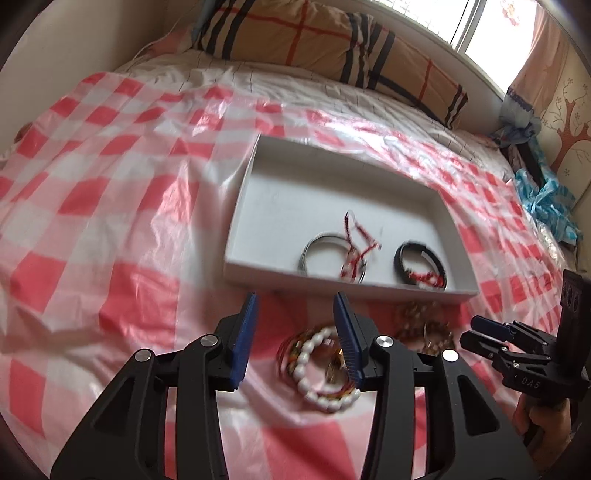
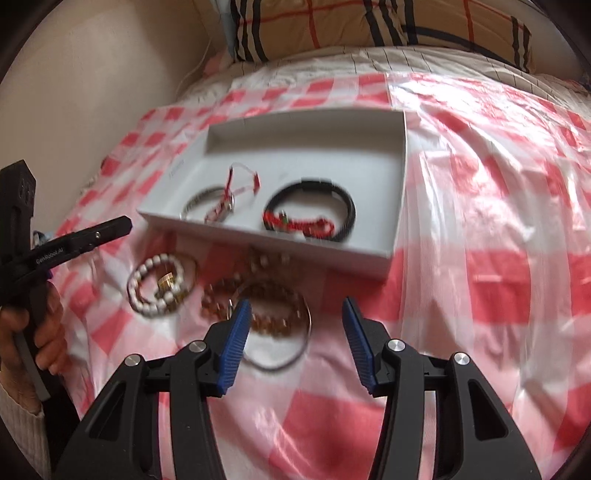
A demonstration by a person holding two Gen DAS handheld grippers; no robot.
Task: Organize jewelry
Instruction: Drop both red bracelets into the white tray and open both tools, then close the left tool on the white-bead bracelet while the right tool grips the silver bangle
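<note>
A white shallow box (image 1: 332,177) (image 2: 400,184) lies on a red-and-white checked sheet. In it are a silver bangle (image 1: 314,247) (image 2: 199,199), a red string piece (image 1: 358,236) (image 2: 240,184) and a black bracelet with a red cord (image 1: 419,264) (image 2: 314,210). In front of the box lie a white bead bracelet (image 1: 317,369) (image 2: 155,284), brown bead bracelets (image 1: 421,325) (image 2: 266,291) and a thin metal bangle (image 2: 299,350). My left gripper (image 1: 295,339) is open and empty, just left of the white beads. My right gripper (image 2: 295,343) is open and empty over the brown beads.
A plaid pillow (image 1: 314,40) (image 2: 369,26) lies at the head of the bed. A wall (image 2: 92,74) runs along the left. Blue plastic (image 1: 546,199) lies at the bed's right edge by a window (image 1: 480,22).
</note>
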